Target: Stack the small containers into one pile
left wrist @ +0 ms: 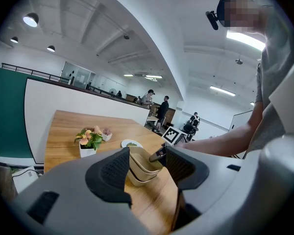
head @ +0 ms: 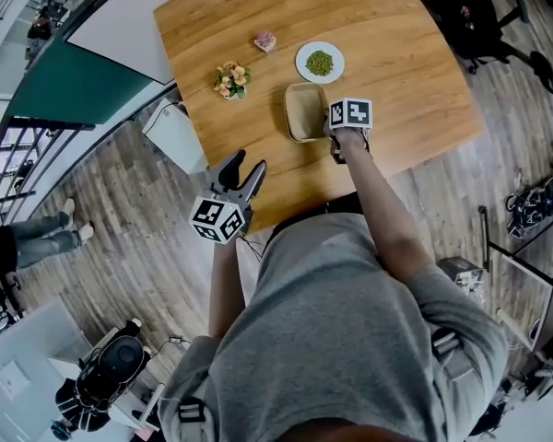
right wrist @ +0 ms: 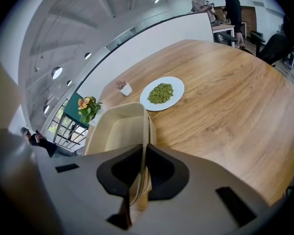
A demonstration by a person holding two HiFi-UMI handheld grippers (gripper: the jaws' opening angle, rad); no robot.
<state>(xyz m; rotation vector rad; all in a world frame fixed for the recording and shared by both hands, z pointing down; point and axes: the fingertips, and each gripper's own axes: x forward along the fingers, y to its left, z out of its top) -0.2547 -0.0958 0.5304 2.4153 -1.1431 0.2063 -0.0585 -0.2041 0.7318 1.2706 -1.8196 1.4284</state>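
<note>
Right claw point(right wrist: 143, 155) pinches the top beige rectangular container point(right wrist: 118, 131) by its rim; likely light, stiff, rim grip suffices. Left claw point(left wrist: 146, 166) spread.

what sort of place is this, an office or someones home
Most likely an open-plan office or shared workspace: black office chairs stand beside the wooden table, people are standing further back, and long strip lights run overhead.
</note>
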